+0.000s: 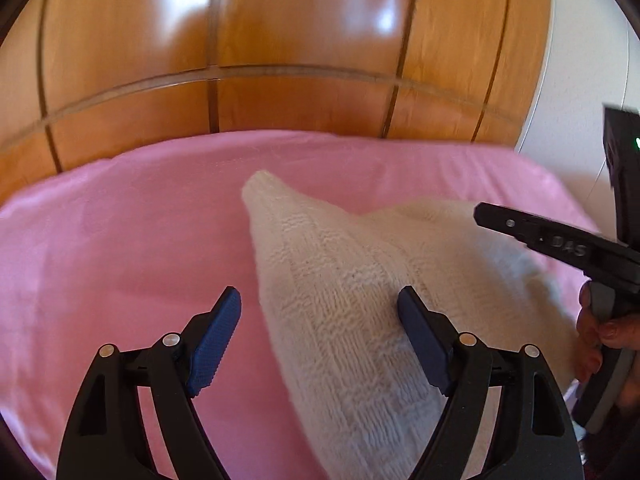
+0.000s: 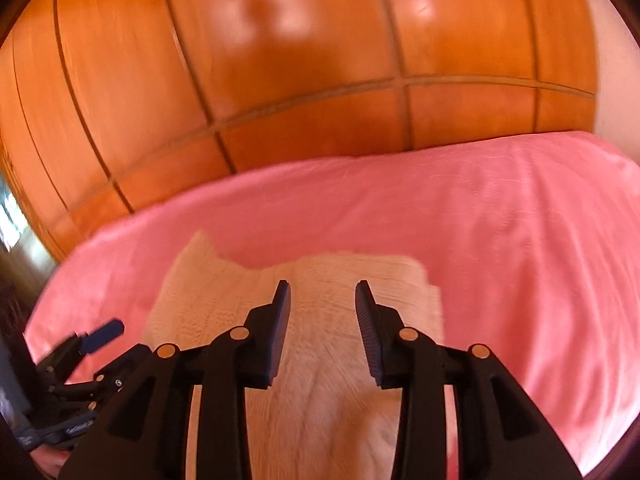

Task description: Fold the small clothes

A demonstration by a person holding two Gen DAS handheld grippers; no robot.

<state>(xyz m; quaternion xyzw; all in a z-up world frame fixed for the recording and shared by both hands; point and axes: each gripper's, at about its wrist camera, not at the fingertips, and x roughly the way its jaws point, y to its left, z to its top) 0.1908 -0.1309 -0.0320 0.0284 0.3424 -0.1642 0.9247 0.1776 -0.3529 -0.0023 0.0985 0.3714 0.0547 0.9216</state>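
Note:
A cream knitted garment (image 1: pixel 340 288) lies on the pink bed sheet (image 1: pixel 120 240), one narrow end reaching toward the far side. My left gripper (image 1: pixel 320 300) is open above its left edge, with nothing between the blue pads. The right gripper shows at the right edge of the left wrist view (image 1: pixel 520 228), over the garment's right part. In the right wrist view the garment (image 2: pixel 320 360) lies under my right gripper (image 2: pixel 322 292), which is open and empty just above it. The left gripper (image 2: pixel 100 336) shows at the lower left there.
A wooden panelled wardrobe (image 1: pixel 280 60) stands behind the bed. A white wall (image 1: pixel 580 100) is at the right. The pink sheet (image 2: pixel 500 240) spreads wide to the right of the garment.

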